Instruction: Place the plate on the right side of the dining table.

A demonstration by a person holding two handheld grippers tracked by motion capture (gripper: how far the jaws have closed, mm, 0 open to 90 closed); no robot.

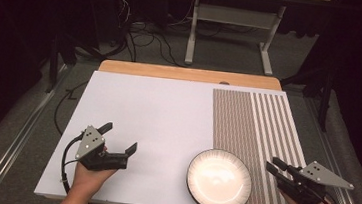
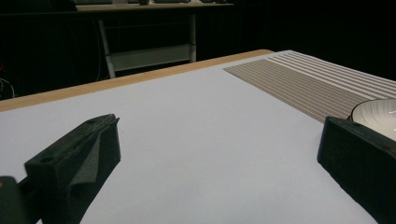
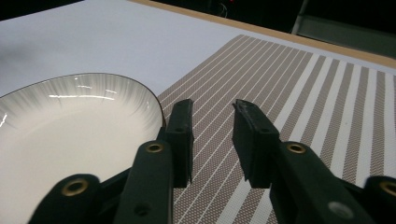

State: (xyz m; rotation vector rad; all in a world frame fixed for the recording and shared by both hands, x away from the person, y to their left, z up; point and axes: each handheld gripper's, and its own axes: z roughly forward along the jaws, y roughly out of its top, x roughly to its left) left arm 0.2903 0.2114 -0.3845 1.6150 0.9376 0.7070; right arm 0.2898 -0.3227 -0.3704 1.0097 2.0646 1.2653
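Note:
A white plate with a dark rim sits near the front edge of the white tabletop, overlapping the left edge of a brown striped placemat. My right gripper hovers just right of the plate over the mat. In the right gripper view its jaws stand a little apart with nothing between them, the plate just to their left. My left gripper is held at the front left, wide open and empty. The left gripper view has the jaws far apart over bare table, with the plate at the right edge.
A wooden strip runs along the table's far edge. Beyond it stand a white desk frame and loose cables on the grey floor. Metal rails flank the table on both sides.

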